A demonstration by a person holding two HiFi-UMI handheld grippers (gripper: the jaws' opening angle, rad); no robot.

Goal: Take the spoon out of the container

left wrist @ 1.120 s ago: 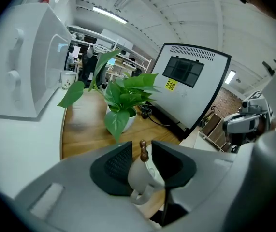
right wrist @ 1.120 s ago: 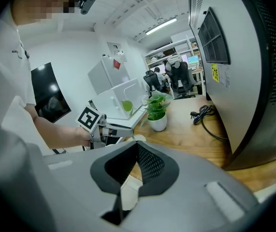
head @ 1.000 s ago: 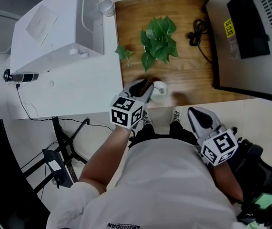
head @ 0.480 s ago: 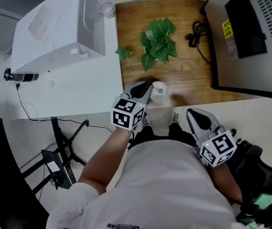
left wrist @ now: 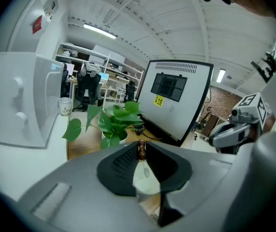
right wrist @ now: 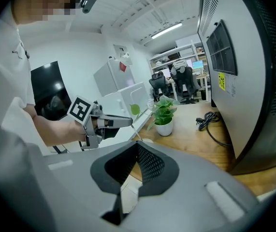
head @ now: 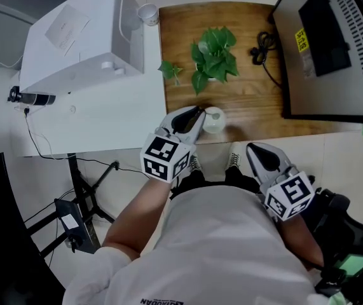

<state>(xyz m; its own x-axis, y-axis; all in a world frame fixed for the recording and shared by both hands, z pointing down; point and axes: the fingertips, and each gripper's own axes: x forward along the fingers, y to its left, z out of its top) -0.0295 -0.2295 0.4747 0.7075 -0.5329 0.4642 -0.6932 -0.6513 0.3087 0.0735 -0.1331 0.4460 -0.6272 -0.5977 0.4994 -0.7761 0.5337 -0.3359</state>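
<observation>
The left gripper (left wrist: 140, 148) is closing its fingers on the brown-topped handle of the spoon (left wrist: 141, 152), which stands in the white container (head: 215, 122) at the bench (head: 245, 100) edge, bowl hidden inside, while the right gripper (right wrist: 137, 144), fingers pressed together, holds nothing.

tabletop (head: 245, 107), upper centre: wood, clear grain, satin varnish. container (head: 214, 121) on it is smooth glossy white, ceramic or plastic, can't tell which; the spoon (left wrist: 141, 150) has a brown handle end, wood-like with a slight sheen. right gripper (right wrist: 138, 143) shell is matt grey plastic and its pads (right wrist: 150, 166) are black with a dimpled, rubbery texture; white box (head: 86, 43), upper left, is smooth plastic.
</observation>
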